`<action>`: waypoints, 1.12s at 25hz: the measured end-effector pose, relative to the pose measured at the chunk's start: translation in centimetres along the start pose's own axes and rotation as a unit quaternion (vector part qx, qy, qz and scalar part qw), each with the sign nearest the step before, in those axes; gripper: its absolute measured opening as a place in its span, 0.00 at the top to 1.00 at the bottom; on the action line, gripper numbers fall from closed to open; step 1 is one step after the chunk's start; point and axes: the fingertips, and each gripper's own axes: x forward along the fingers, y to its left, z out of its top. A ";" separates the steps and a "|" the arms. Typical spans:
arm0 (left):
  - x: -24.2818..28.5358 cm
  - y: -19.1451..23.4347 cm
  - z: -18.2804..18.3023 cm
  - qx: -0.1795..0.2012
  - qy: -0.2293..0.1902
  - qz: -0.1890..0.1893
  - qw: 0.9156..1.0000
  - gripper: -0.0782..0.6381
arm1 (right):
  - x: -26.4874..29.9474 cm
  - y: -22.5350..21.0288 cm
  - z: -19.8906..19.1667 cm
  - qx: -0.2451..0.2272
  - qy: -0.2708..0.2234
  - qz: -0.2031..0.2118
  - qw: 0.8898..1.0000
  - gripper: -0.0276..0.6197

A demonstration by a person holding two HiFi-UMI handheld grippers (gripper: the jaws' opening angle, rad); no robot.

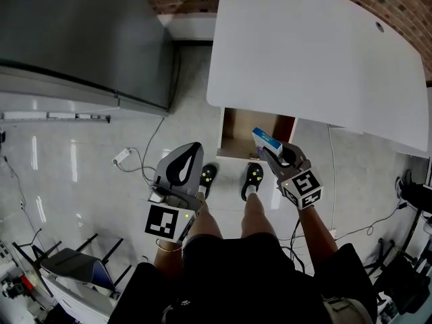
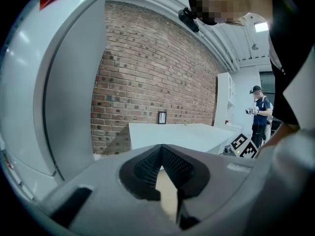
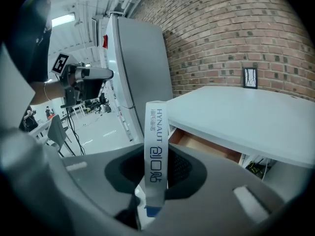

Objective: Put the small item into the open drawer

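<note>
Head view: the white bench [image 1: 317,52] fills the upper right, and the open drawer [image 1: 237,128] juts from under its near edge, showing a brown floor. The right tongs [image 1: 273,155] are closed on the small box [image 1: 266,140], white with a blue end. In this picture the box overlaps the drawer's front right corner, and its long axis runs from 10 to 4 o'clock. From the tong tips the drawer's bare floor lies at 11 o'clock, very near. I cannot tell from this view how high the box hangs above it. The left tongs [image 1: 189,155] sit well off at 9 o'clock from the drawer, over the tiled floor [image 1: 81,147], so the right hand is plainly the nearer one.

Left gripper view: the left tongs [image 2: 161,150] are closed, their ribbed pads meeting at the tip with nothing between them. They point past the bench [image 2: 177,134] toward the brick wall [image 2: 152,77].

Right gripper view: the right tongs [image 3: 156,177] pinch the small box [image 3: 156,132] by its broad faces, with its narrow printed edge facing the camera. The box stands on end, its long axis running from 12 to 6 o'clock and jutting past the pads. The open drawer [image 3: 209,145] lies at 3 o'clock of the box, tucked under the bench [image 3: 256,117]. By my reading the coming move needs a short carry toward 3 o'clock in this view before the tongs part.
</note>
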 end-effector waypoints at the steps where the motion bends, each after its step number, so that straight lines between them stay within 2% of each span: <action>1: 0.2 0.0 -0.3 -0.001 0.001 -0.001 1.000 0.90 | 0.3 -0.1 -0.4 -0.005 0.006 0.000 1.000 0.83; 19: 1.5 1.8 -5.0 -0.023 0.019 0.017 0.999 0.90 | 5.1 -0.7 -6.6 -0.061 0.084 0.025 0.994 0.83; 28: 2.8 3.1 -7.1 -0.028 0.030 0.020 0.999 0.90 | 7.6 -1.6 -9.3 -0.073 0.116 0.037 0.990 0.82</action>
